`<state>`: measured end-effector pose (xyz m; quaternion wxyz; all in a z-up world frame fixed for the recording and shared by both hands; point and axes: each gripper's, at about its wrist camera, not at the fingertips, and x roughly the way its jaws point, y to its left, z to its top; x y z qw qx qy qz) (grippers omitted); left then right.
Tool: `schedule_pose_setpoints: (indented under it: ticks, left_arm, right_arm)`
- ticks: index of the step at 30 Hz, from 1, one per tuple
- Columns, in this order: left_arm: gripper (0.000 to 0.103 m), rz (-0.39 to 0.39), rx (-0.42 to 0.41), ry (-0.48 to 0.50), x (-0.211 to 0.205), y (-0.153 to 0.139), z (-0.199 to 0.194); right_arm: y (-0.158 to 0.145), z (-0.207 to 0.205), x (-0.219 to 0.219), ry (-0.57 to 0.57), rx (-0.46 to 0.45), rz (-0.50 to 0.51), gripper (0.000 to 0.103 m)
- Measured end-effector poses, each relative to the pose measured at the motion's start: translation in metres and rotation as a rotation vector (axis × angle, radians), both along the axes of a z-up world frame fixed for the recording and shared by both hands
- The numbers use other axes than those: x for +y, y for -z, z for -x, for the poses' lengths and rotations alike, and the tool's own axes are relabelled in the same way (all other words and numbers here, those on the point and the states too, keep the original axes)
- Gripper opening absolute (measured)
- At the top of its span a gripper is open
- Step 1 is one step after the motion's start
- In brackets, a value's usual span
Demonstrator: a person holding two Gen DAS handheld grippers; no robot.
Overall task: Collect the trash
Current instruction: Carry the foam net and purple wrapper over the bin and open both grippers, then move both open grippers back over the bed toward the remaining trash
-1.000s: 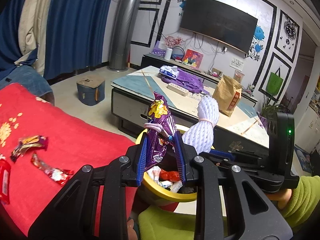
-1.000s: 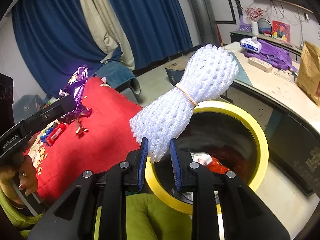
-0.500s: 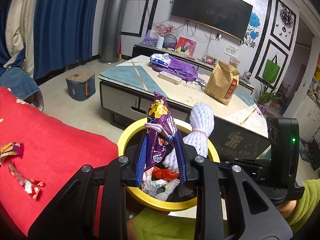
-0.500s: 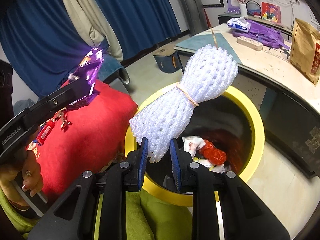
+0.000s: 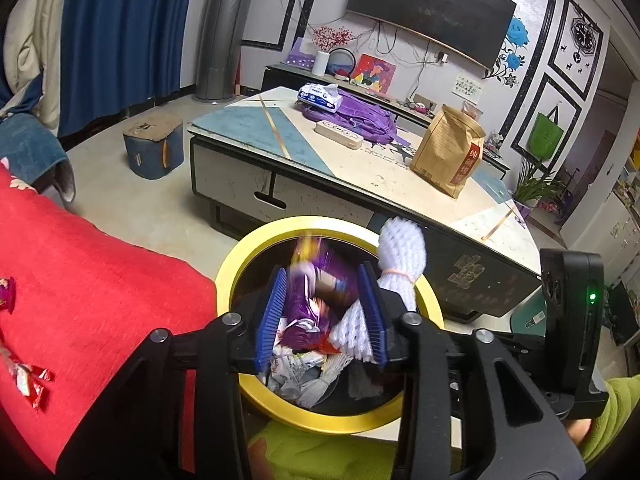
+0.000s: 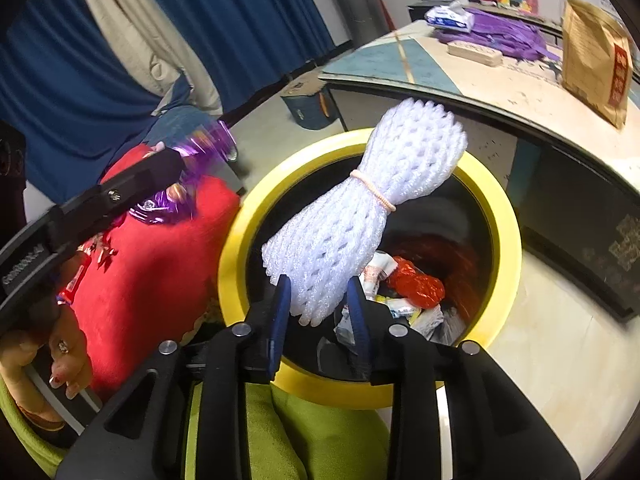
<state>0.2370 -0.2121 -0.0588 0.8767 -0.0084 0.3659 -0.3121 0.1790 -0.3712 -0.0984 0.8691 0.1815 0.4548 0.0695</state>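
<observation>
Both grippers are hovering over the yellow-rimmed bin (image 5: 230, 264), jaws opening. The left gripper (image 5: 322, 312) is parting around the purple snack wrapper (image 5: 308, 300) — blurred, sitting between the blue pads above the bin's mouth, no longer visibly pinched. The right gripper (image 6: 318, 312) is widening around the white foam-net bundle (image 6: 360, 216), whose lower end is standing between the pads over the litter in the bin — contact there cannot be told.

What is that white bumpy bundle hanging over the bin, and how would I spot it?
Find the round black bin with the yellow rim beside the red-covered seat. Above its opening, the right gripper, jaws opening, has a white foam-net bundle between them. Unlike the crumpled wrappers below, it is netted, upright and cinched by a pale rubber band.
</observation>
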Motion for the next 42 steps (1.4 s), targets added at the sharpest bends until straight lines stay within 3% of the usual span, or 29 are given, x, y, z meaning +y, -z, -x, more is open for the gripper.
schedule_pose_setpoints:
  ticks: [1, 4, 8, 10, 12, 19, 34, 42]
  left_arm:
    - [0.042, -0.001, 0.002, -0.004, 0.000, 0.000, -0.001]
    - [0.053, 0.012, 0.010, -0.010, 0.003, 0.000, -0.001]
    - [0.068, 0.031, 0.005, -0.040, 0.013, -0.003, 0.002]
    - [0.085, 0.040, -0.006, -0.075, 0.021, -0.008, 0.006]
    - [0.091, 0.044, -0.022, -0.094, 0.026, -0.012, 0.010]
    - [0.092, 0.032, -0.068, -0.158, 0.050, -0.025, 0.026]
    - [0.092, 0.020, -0.110, -0.284, 0.107, -0.037, 0.050]
    - [0.092, 0.015, -0.173, -0.381, 0.147, -0.048, 0.065]
  right_arm:
    - [0.001, 0.000, -0.002, 0.010, 0.006, 0.003, 0.033]
    - [0.003, 0.001, -0.007, 0.037, 0.012, -0.004, 0.045]
    - [0.001, 0.002, -0.012, 0.077, 0.004, 0.010, 0.054]
    - [-0.002, 0.004, -0.011, 0.086, -0.010, 0.031, 0.056]
    - [-0.007, 0.005, -0.009, 0.090, -0.033, 0.054, 0.063]
    - [-0.031, 0.014, 0.004, 0.082, -0.152, 0.135, 0.082]
    - [-0.058, 0.027, 0.038, -0.002, -0.279, 0.185, 0.088]
    - [-0.074, 0.039, 0.069, -0.076, -0.367, 0.191, 0.090]
